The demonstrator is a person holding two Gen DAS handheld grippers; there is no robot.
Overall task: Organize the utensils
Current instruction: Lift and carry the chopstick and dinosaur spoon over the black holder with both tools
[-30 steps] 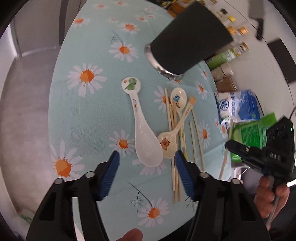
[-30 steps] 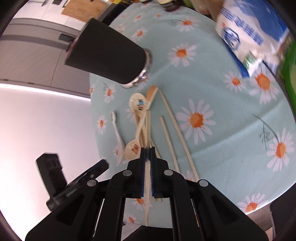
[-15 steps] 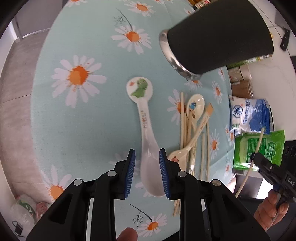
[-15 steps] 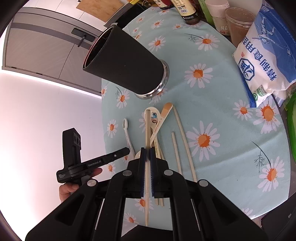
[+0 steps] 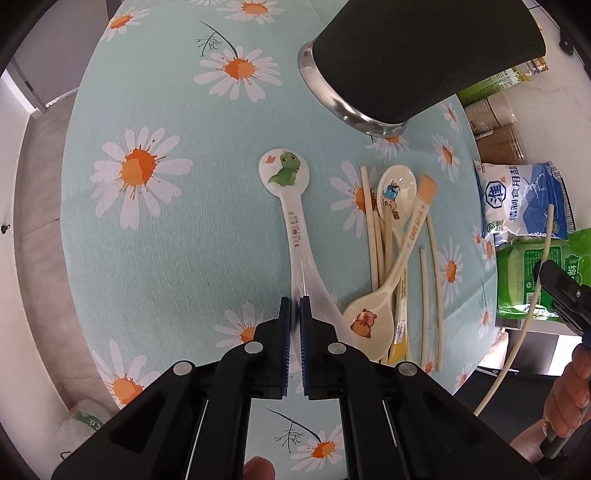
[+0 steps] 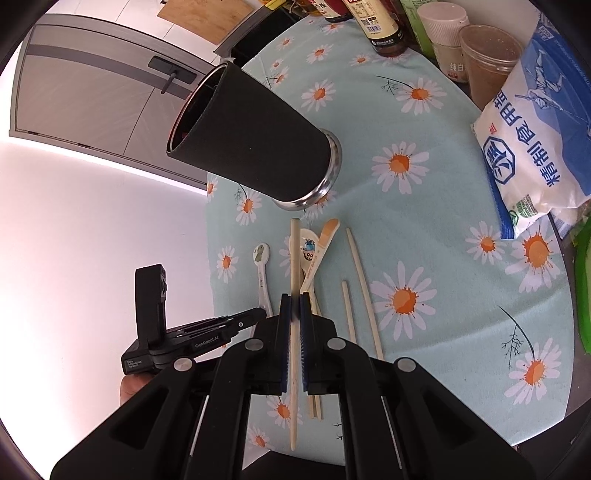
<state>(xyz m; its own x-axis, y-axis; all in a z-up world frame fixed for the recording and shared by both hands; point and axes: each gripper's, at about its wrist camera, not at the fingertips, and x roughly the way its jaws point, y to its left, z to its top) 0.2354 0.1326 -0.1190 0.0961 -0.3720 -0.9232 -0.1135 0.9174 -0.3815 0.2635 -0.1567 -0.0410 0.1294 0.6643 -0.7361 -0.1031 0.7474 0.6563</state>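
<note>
A black cup with a steel base [image 5: 424, 55] [image 6: 255, 147] stands on the daisy tablecloth [image 5: 166, 240]. My left gripper [image 5: 294, 306] is shut on the white dinosaur spoon [image 5: 291, 206], gripping its bowl end. To its right lie two small cream spoons [image 5: 397, 184], an orange-tipped spatula [image 5: 415, 225] and several chopsticks [image 5: 432, 266]. My right gripper [image 6: 294, 302] is shut on one chopstick [image 6: 294, 254] and holds it above the pile; it also shows at the right of the left wrist view [image 5: 532, 295].
A blue-white salt bag [image 6: 535, 147] [image 5: 524, 199] and a green packet [image 5: 535, 273] lie at the table's right side. Sauce bottles [image 6: 380, 22] and jars [image 6: 487, 55] stand at the far edge. The table edge drops to the floor on the left.
My left gripper has closed from wide open onto the dinosaur spoon's bowl end. My right gripper has risen with the chopstick held in it.
</note>
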